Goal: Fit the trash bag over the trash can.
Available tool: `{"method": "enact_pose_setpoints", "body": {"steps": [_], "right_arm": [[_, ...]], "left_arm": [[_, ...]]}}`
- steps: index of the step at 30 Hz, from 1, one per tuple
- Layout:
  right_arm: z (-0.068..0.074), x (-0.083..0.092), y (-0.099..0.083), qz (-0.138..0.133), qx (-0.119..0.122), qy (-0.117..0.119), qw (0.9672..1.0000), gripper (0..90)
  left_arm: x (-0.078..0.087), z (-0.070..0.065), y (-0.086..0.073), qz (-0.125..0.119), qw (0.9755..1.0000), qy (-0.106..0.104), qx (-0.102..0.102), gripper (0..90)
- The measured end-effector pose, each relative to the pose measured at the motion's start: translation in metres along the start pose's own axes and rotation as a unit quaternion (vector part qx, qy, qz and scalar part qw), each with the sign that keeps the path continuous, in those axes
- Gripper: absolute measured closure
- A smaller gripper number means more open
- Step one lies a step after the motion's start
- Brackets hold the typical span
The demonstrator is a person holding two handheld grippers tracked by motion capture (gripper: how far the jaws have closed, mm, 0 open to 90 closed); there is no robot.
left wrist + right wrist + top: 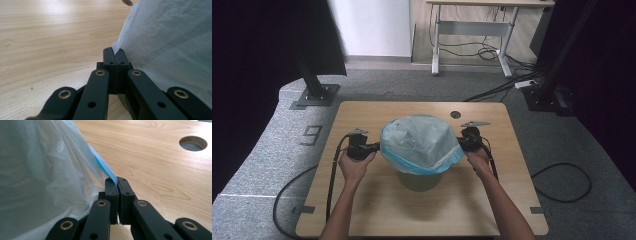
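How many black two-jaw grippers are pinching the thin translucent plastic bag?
2. The left gripper pinches the bag's left edge; the right gripper pinches its blue-trimmed right edge, above the wooden table.

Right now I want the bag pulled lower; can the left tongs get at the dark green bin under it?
Probably not: the left tongs are shut on the translucent blue-edged plastic bag, which drapes the dark green bin.

Both forearms come in from the near edge of the scene, bare and angled slightly inward. The left hand (353, 167) wraps the body of the left gripper (375, 148), which points right; its 2 jaws are pressed together in the left gripper view, pinching a thin fold. The right hand (479, 161) holds the right gripper (460, 143) pointing left, level with the other, its 2 jaws likewise closed tight on a thin edge.
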State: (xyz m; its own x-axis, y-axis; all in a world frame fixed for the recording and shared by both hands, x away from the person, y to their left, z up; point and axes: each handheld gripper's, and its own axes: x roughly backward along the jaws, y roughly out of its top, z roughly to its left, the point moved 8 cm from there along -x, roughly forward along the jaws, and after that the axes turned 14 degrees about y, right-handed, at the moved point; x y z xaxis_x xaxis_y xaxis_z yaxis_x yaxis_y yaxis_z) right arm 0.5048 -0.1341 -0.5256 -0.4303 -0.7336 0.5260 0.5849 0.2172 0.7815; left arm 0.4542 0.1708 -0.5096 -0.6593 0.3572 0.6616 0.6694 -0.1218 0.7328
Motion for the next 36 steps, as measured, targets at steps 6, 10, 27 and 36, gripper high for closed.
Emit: {"method": "enact_pose_setpoints", "body": {"steps": [6, 10, 27, 36], "right_arm": [[-0.002, 0.01, -0.001, -0.024, 0.001, -0.01, 0.9997, 69.1], [-0.005, 0.037, 0.011, -0.083, -0.002, -0.029, 0.9962, 55.1], [0.035, 0.11, 0.023, -0.138, 0.041, 0.015, 0.9895, 43.3], [0.099, 0.121, 0.009, -0.116, 0.076, 0.106, 0.9846, 32.9]], "left_arm": [[0.0, 0.0, -0.002, 0.0, 1.0, -0.001, 0.001, 89.6], [0.003, -0.001, -0.002, -0.003, 1.0, -0.003, 0.002, 89.5], [0.011, 0.001, 0.002, -0.015, 0.9999, 0.002, 0.003, 89.5], [0.014, -0.001, 0.003, -0.018, 0.9998, 0.003, 0.001, 89.5]]}}
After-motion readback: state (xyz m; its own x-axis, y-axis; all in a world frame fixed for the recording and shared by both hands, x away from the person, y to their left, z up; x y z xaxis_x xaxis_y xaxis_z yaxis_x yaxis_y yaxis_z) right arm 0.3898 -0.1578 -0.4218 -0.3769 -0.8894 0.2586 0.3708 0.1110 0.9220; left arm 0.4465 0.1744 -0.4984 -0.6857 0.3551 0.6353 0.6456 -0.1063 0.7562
